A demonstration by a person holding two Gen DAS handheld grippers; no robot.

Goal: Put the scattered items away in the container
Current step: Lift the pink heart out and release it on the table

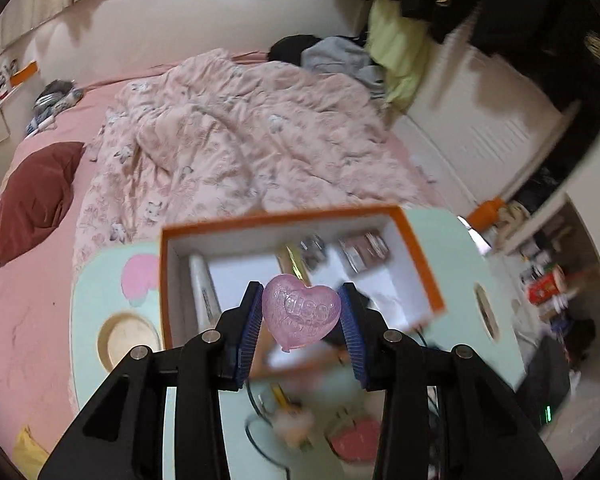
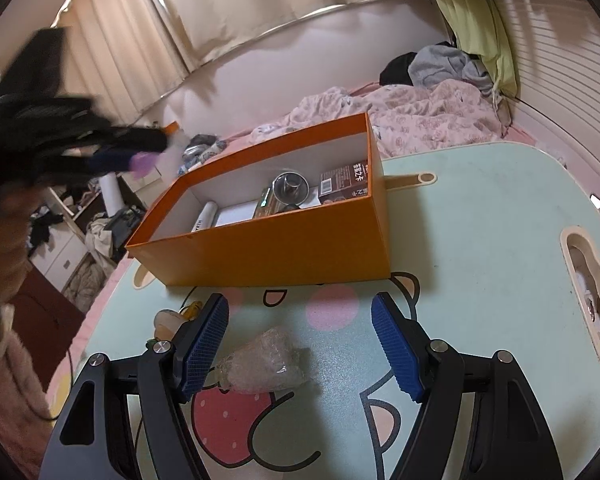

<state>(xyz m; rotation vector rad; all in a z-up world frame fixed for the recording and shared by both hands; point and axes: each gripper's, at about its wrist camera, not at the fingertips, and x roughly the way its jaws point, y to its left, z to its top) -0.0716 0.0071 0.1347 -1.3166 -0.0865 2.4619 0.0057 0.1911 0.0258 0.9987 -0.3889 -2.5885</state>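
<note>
My left gripper is shut on a translucent pink heart, holding it in the air over the near part of the orange box. In the right wrist view the same heart shows blurred at the far left, beyond the box. A brown carton, a metal cup and a white tube lie inside the box. My right gripper is open low over the table. A crumpled clear plastic wrap lies between its fingers, close to the left pad.
The mint table with a cartoon print has a slot cut-out at the right. A small cream toy and a black cable lie near the front left. A pink item shows blurred below my left gripper. A bed with a pink quilt lies behind.
</note>
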